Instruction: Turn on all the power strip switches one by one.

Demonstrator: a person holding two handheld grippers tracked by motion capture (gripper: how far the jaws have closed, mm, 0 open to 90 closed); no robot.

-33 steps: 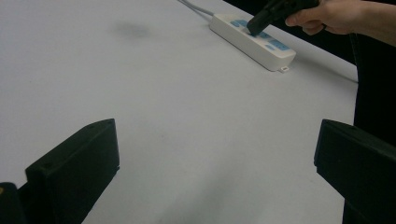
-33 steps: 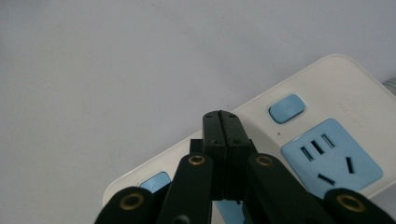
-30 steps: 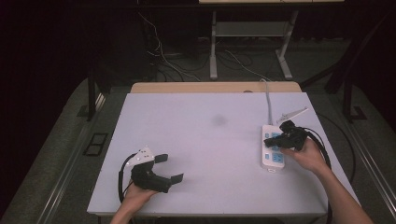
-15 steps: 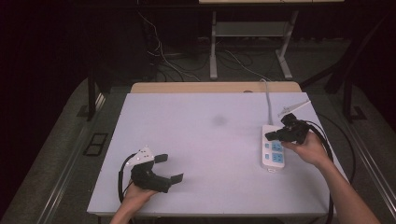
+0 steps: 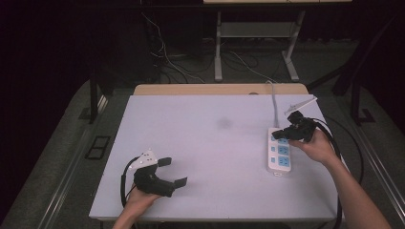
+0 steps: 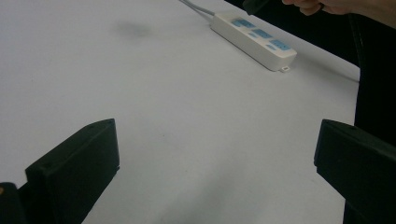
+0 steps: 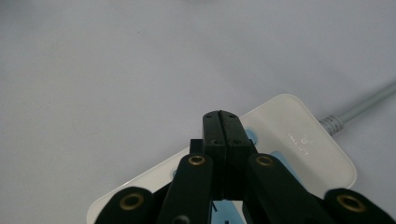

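White table (image 5: pixel 210 143) | left gripper (image 5: pixel 172 172) agape, empty | right gripper (image 7: pixel 221 122) closed, empty, above power strip (image 7: pixel 299 140)

We see a white power strip (image 5: pixel 280 150) lying flat near the right edge of the pale surface (image 5: pixel 205 143), its long side running roughly away from us. Its top face carries a row of light blue sockets, and in the right gripper view (image 7: pixel 299 140) the end with rounded corners shows faint embossed marks. A grey cable (image 5: pixel 274 107) leaves that far end and runs toward the back edge of the surface; the near end has a small tab.
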